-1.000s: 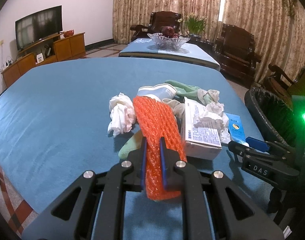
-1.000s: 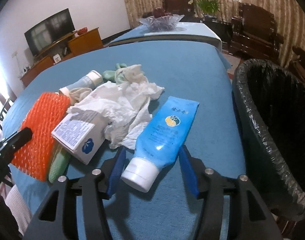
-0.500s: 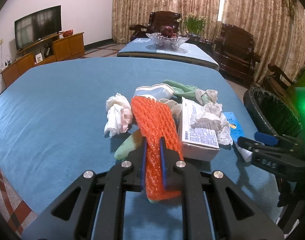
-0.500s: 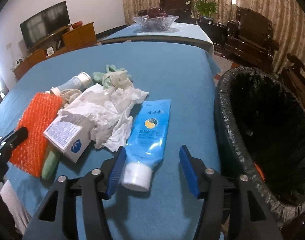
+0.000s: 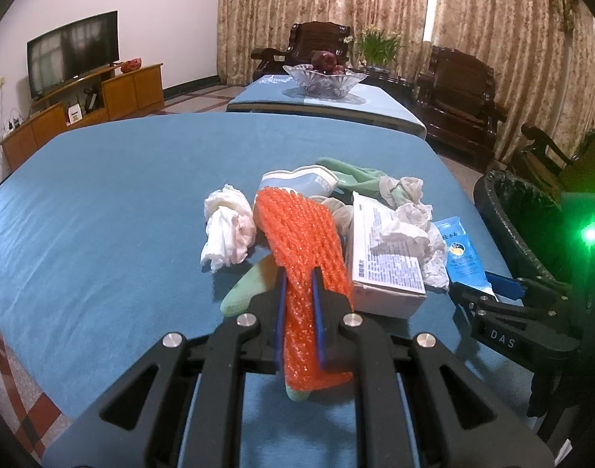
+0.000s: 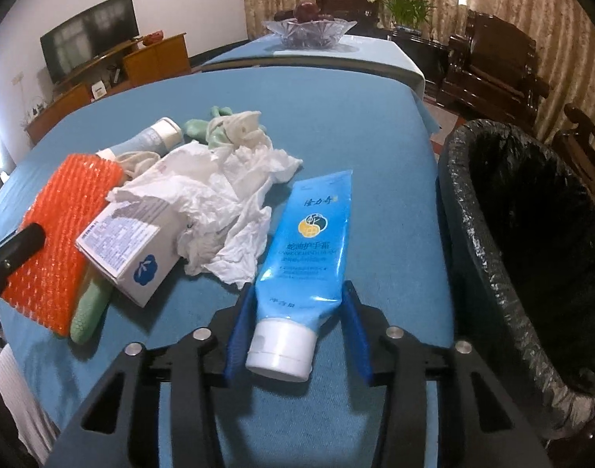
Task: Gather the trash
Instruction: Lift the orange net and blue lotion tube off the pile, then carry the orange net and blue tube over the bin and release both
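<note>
Left gripper (image 5: pixel 299 279) low, fingers pinching orange foam net (image 5: pixel 297 234); right gripper (image 6: pixel 295 300) fingers spread around blue tube (image 6: pixel 309 241).

Left gripper (image 5: pixel 299 312): matte black plastic, two angular arms with triangular cut-outs, four round silver screw heads across the linkage, thin blue pads (image 5: pixel 280 323) lining the inner faces of the fingers

Right gripper (image 6: pixel 299 327): same black frame with cut-outs and four silver screws, wider blue pads (image 6: pixel 238 331) on its fingers. Seen from the left camera, its side (image 5: pixel 504 337) carries white "DAS" lettering, small screws, and a green light glowing behind it
</note>
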Demonstrator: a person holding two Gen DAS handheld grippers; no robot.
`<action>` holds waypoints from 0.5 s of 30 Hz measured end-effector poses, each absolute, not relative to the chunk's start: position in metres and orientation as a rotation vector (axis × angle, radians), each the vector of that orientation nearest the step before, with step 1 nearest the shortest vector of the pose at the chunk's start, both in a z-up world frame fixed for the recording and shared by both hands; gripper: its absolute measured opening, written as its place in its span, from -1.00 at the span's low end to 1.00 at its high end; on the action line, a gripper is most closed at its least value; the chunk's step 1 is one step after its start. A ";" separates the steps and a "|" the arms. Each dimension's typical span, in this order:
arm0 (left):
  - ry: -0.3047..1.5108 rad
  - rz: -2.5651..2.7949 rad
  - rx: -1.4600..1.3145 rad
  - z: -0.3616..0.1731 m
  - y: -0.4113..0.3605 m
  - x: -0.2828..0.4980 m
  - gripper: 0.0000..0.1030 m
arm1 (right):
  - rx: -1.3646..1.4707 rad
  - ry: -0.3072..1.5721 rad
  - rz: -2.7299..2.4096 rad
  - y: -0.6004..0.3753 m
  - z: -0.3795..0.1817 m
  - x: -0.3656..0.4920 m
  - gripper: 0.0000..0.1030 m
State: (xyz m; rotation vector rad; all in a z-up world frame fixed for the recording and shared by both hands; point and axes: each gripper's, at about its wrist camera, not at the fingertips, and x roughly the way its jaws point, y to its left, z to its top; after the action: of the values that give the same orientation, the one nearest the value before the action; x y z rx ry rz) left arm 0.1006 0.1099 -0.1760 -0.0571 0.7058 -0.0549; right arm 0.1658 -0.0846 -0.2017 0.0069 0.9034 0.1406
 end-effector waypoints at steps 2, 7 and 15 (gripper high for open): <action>0.705 -0.055 -0.056 -0.175 0.110 0.102 -0.78 | 0.030 0.916 0.155 -0.084 -0.201 0.165 0.04; 0.702 -0.055 -0.054 -0.173 0.109 0.102 -0.78 | -0.021 0.908 0.141 -0.078 -0.202 0.167 0.04; 0.700 -0.054 -0.056 -0.172 0.110 0.102 -0.78 | -0.019 0.893 0.153 -0.086 -0.191 0.161 -0.17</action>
State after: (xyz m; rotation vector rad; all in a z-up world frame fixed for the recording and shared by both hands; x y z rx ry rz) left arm 0.1022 0.1096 -0.1718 -0.0562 0.7004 -0.0545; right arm 0.1614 -0.0862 -0.1913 -0.0185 0.8932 0.1531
